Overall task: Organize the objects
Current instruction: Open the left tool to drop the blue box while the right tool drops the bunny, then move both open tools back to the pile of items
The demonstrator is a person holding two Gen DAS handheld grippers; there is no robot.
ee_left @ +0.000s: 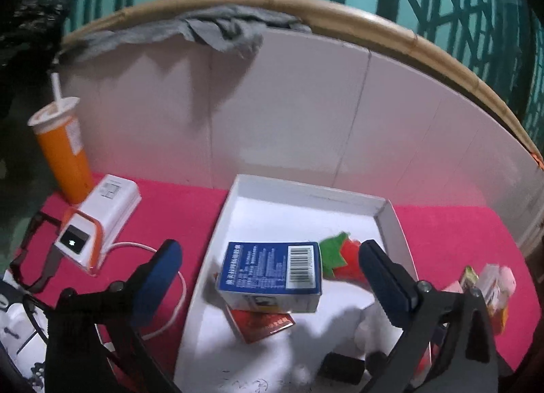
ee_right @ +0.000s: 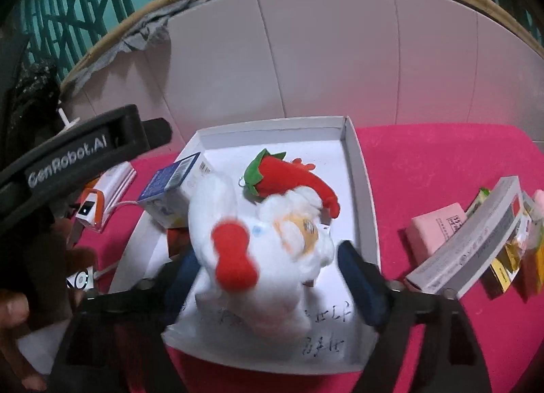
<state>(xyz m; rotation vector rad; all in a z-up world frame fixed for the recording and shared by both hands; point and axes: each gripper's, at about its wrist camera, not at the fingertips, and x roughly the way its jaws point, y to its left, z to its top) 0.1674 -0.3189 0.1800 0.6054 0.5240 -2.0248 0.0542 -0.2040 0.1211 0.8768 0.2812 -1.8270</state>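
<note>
A white cardboard tray [ee_left: 306,192] [ee_right: 360,168] lies on the pink cloth. In it are a blue box [ee_left: 272,274] [ee_right: 170,178] tilted on a red packet [ee_left: 265,323], a red chili plush [ee_left: 343,257] [ee_right: 289,175] and a white plush with a red bow [ee_right: 261,240]. My left gripper [ee_left: 268,280] is open, its fingers wide on either side of the blue box and apart from it. My right gripper [ee_right: 268,274] is open; the blurred white plush sits between its fingers, over the tray.
An orange cup with straw [ee_left: 63,151] and a white-orange device [ee_left: 98,219] with cable stand left of the tray. A pink box [ee_right: 435,226], a long grey box [ee_right: 472,246] and small packets [ee_left: 489,287] lie right. A white panel [ee_left: 306,104] backs the table.
</note>
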